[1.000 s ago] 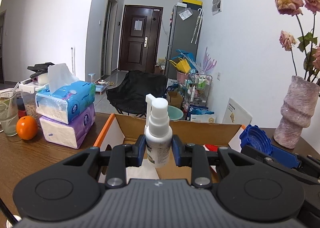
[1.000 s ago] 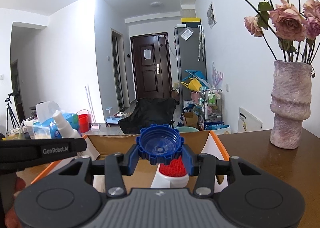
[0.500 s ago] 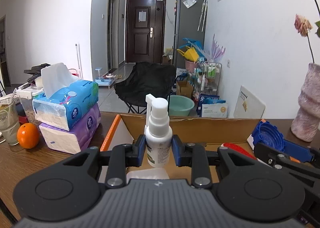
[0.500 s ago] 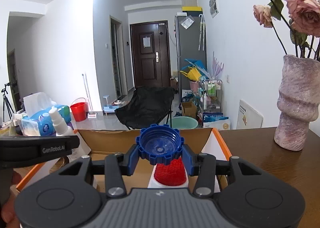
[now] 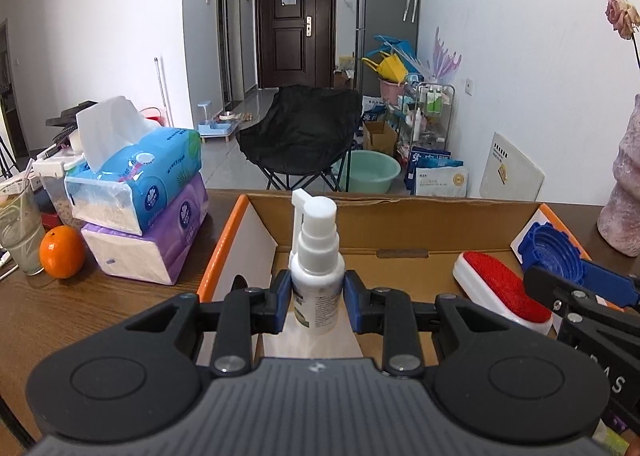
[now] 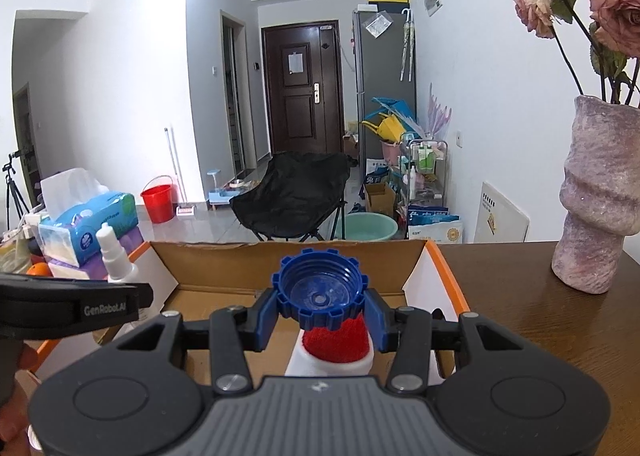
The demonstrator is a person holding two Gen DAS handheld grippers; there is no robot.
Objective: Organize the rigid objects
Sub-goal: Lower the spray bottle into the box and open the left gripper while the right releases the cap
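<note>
My left gripper holds a small white spray bottle upright over the left part of an open cardboard box. Its jaws are just starting to open, and the pads still touch the bottle's sides. My right gripper is shut on a blue ribbed cap over the right part of the box. A white brush with red bristles lies on the box floor, directly under the cap. In the right wrist view the spray bottle shows at the left.
Two stacked tissue packs, an orange and a glass stand left of the box on the wooden table. A pink vase with roses stands at the right. A folding chair and clutter lie beyond the table.
Both grippers have moved forward over the box and tipped downward, so more of the box floor and the red brush shows. Each still carries its object.
</note>
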